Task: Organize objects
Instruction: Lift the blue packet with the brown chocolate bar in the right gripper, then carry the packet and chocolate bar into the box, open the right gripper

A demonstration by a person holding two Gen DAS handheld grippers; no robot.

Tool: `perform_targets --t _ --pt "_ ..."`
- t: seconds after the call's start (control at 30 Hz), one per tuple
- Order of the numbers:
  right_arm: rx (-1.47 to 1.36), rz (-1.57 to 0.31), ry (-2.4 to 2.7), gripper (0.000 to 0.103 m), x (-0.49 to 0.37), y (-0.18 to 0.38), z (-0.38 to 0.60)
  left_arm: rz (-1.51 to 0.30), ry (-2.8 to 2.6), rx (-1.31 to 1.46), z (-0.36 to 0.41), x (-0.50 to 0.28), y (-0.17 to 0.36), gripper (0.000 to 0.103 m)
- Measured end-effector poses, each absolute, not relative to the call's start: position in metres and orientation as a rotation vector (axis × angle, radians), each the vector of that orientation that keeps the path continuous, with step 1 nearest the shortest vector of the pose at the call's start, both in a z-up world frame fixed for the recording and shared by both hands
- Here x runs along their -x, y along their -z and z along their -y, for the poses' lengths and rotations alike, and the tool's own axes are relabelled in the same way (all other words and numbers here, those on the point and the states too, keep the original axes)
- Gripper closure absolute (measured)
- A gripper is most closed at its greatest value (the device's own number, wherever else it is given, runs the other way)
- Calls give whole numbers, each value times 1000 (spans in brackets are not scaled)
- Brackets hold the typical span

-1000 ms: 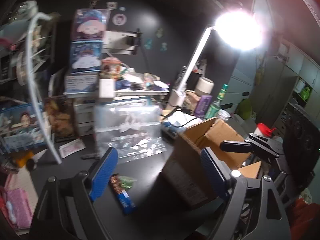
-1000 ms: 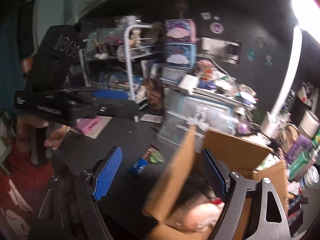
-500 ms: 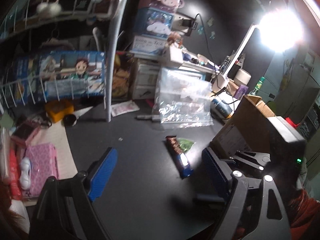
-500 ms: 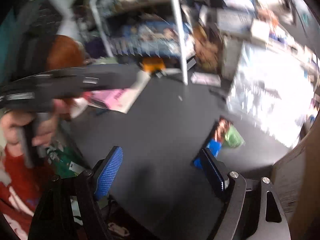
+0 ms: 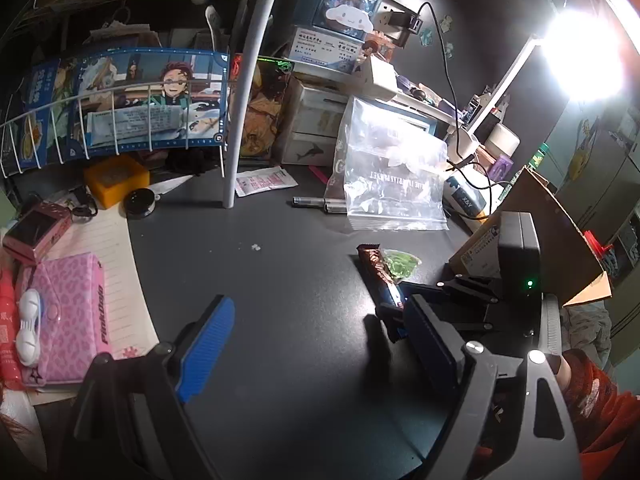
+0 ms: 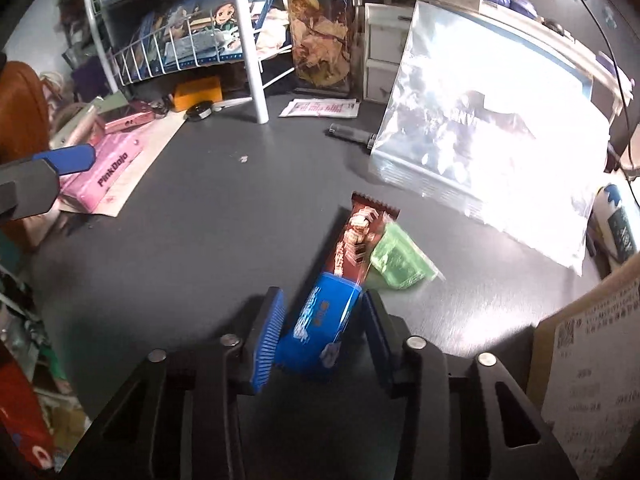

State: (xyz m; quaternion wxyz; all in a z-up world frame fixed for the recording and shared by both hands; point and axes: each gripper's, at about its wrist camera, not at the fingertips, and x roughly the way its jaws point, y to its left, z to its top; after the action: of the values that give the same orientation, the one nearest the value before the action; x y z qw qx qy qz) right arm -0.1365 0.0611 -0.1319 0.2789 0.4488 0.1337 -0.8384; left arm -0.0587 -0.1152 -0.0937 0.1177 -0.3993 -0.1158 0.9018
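A blue-and-brown snack bar (image 6: 340, 280) lies on the dark desk (image 6: 224, 240), with a small green packet (image 6: 394, 260) against its right side. My right gripper (image 6: 322, 318) is low over the desk, its blue pads on both sides of the bar's blue end and close to it; I cannot tell if they press on it. The left wrist view shows the bar (image 5: 378, 276), the green packet (image 5: 400, 264) and the right gripper's body beside them. My left gripper (image 5: 316, 344) is open and empty above bare desk, left of the bar.
A cardboard box (image 5: 560, 240) stands at the right. A clear plastic bag (image 6: 488, 148) leans behind the snacks, with a pen (image 6: 350, 133) beside it. A white rack post (image 6: 250, 40), a pink pouch (image 5: 72, 312) and an orange box (image 5: 116, 178) sit at the left.
My right gripper swung from over the cardboard box down to the desk and its jaws narrowed around the snack bar. My left gripper turned left, away from the box.
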Motion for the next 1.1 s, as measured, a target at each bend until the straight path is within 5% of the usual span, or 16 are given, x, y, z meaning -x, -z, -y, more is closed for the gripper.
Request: perform_targets --t 0.13,0.67,0.97,1.1 --pt "-1195 -387 2255 89 141 133 -57 345 -2638 1176 117 62 94 19" --pt "-958 -278 2064 89 71 56 -52 321 -2561 1073 90 46 62 20" --pt "-762 -279 2082 89 24 -8 -80 255 -2534 943 55 30 16 55" --pt "-731 -259 2115 89 24 -25 -105 209 -2520 891 29 32 -4 63"
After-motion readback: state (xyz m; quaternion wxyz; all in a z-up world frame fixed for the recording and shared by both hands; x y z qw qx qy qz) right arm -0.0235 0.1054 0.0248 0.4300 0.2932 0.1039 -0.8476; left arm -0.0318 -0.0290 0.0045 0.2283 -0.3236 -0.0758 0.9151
